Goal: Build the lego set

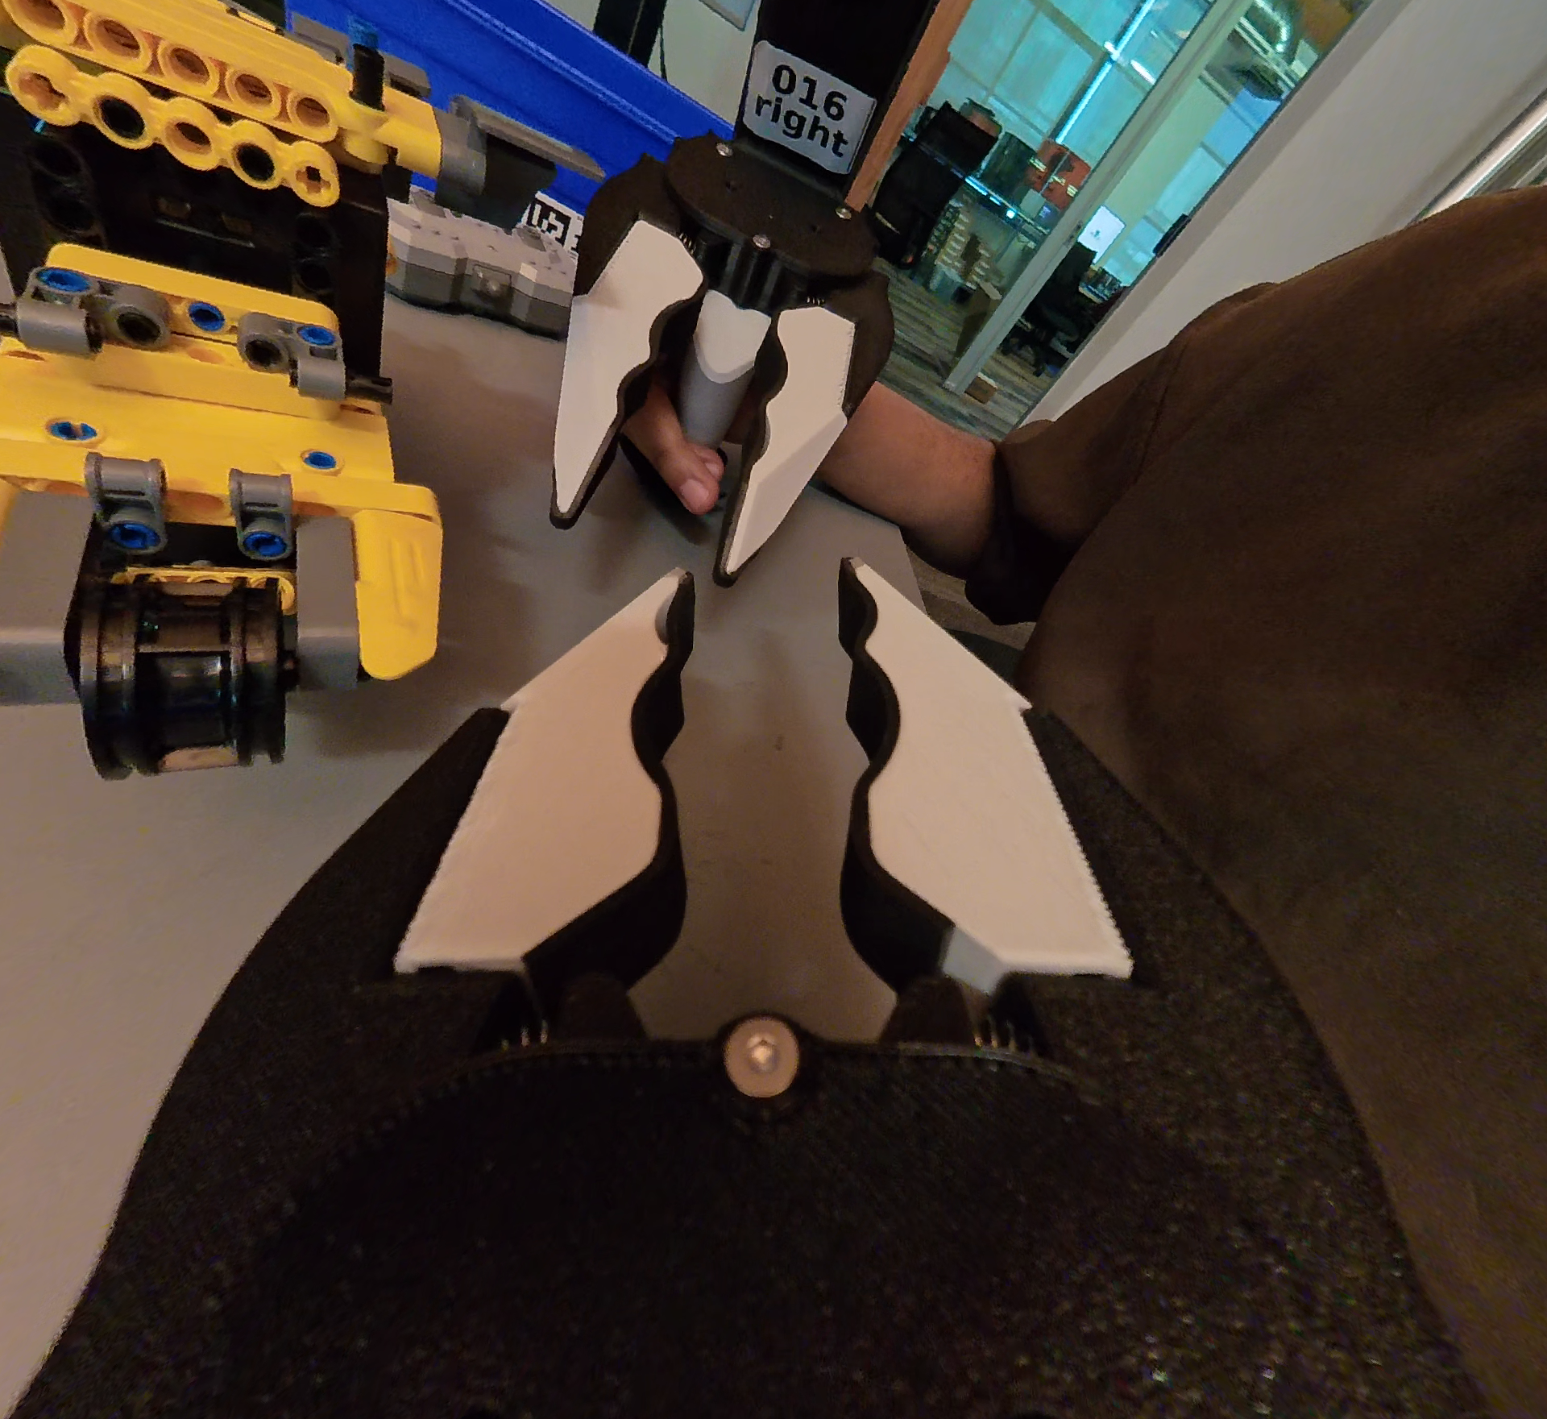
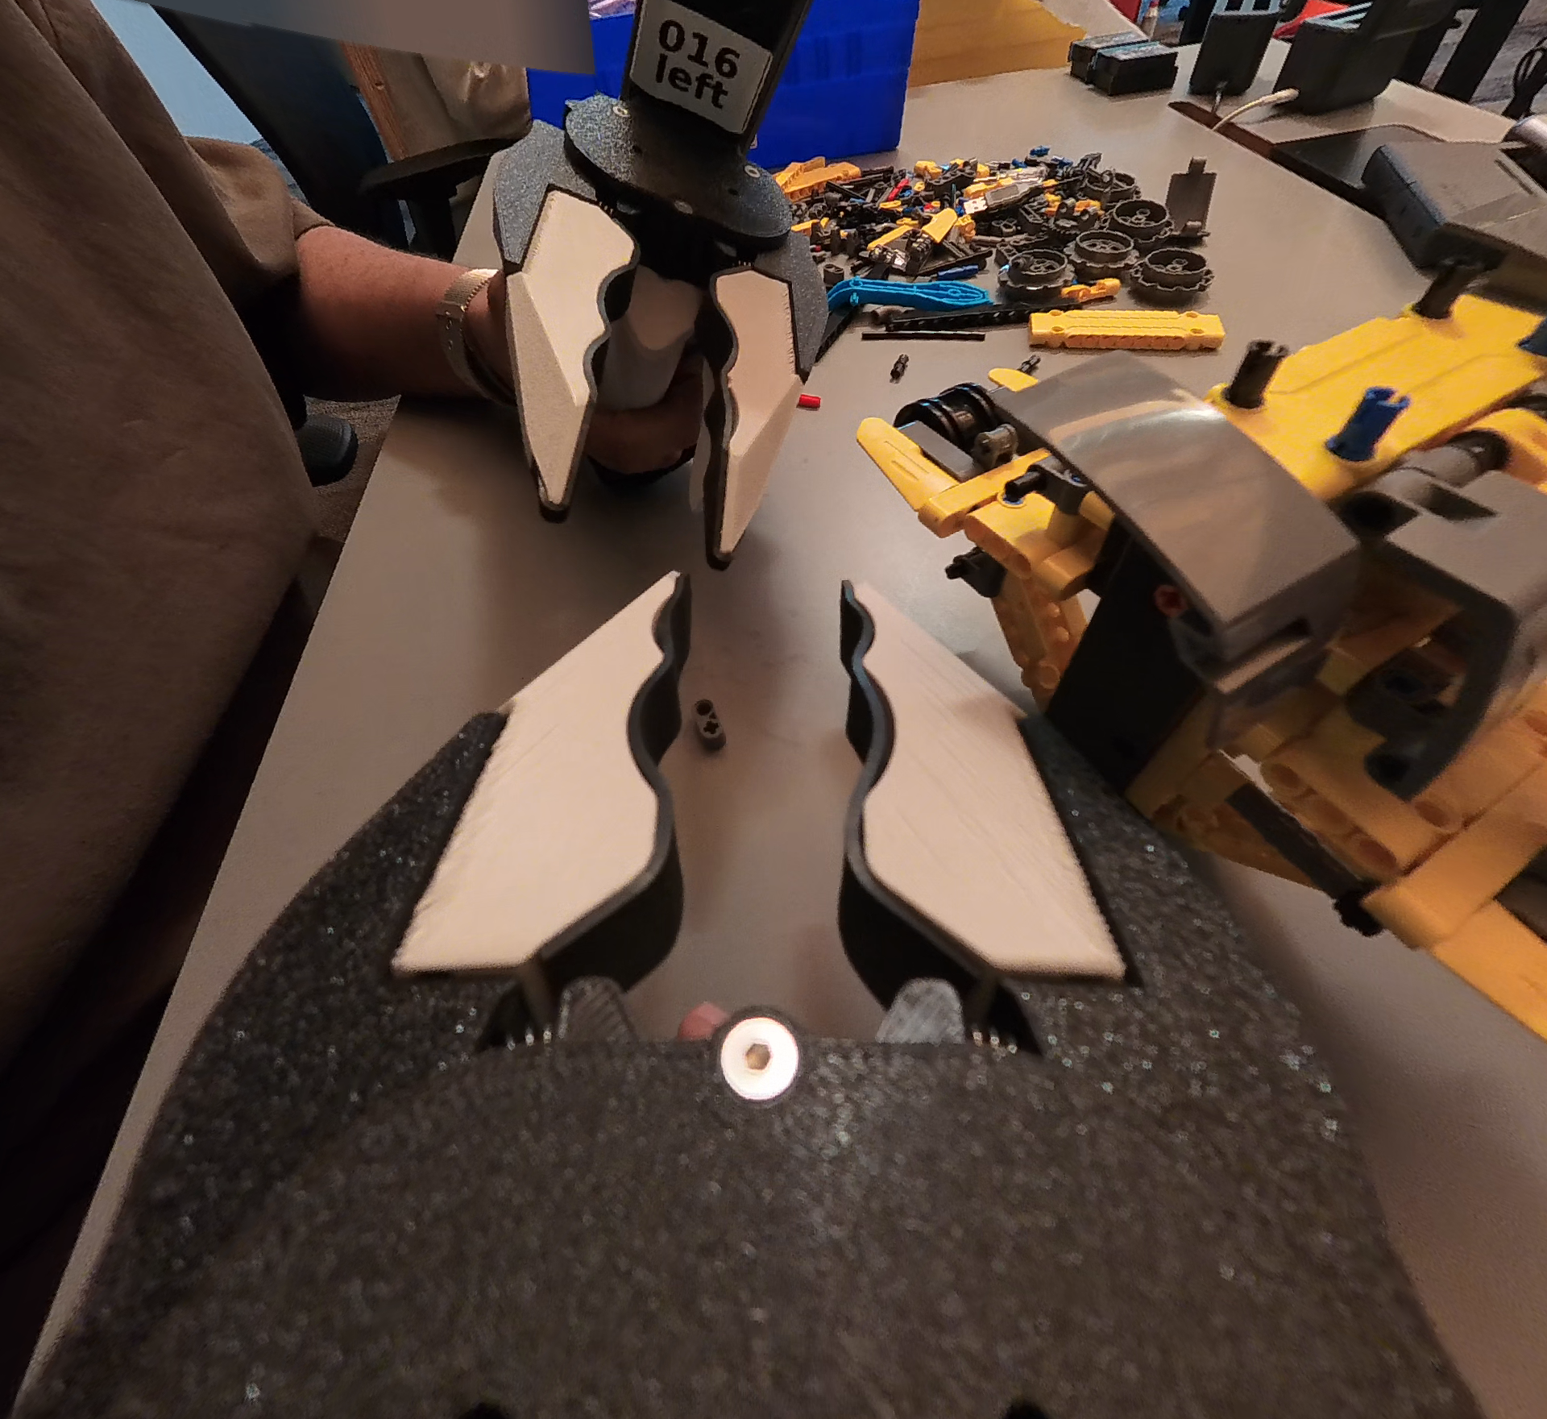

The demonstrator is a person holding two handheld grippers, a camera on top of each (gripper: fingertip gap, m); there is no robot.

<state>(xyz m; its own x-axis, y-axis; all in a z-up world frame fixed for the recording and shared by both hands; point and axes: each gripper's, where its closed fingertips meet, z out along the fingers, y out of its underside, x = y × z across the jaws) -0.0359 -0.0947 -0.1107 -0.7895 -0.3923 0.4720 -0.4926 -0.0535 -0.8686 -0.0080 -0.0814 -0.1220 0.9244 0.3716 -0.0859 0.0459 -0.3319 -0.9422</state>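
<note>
My left gripper (image 1: 766, 583) is open and empty, low over the grey table (image 1: 167, 918). My right gripper (image 2: 763, 588) is open too and faces it, tips nearly meeting. A small dark grey connector piece (image 2: 710, 726) lies on the table between the right gripper's fingers, touching neither. The right gripper also shows in the left wrist view (image 1: 649, 537), and the left gripper in the right wrist view (image 2: 634, 533); each is held by a hand. A large yellow, grey and black brick-built vehicle (image 1: 192, 391) stands beside both grippers and also shows in the right wrist view (image 2: 1256, 625).
A pile of loose yellow, black and grey parts and wheels (image 2: 1004, 223) lies farther back, with a long yellow beam (image 2: 1126, 331). A blue bin (image 2: 837, 64) and a grey battery box (image 1: 477, 274) stand behind. The person's brown-shirted torso (image 1: 1297, 709) sits at the table edge.
</note>
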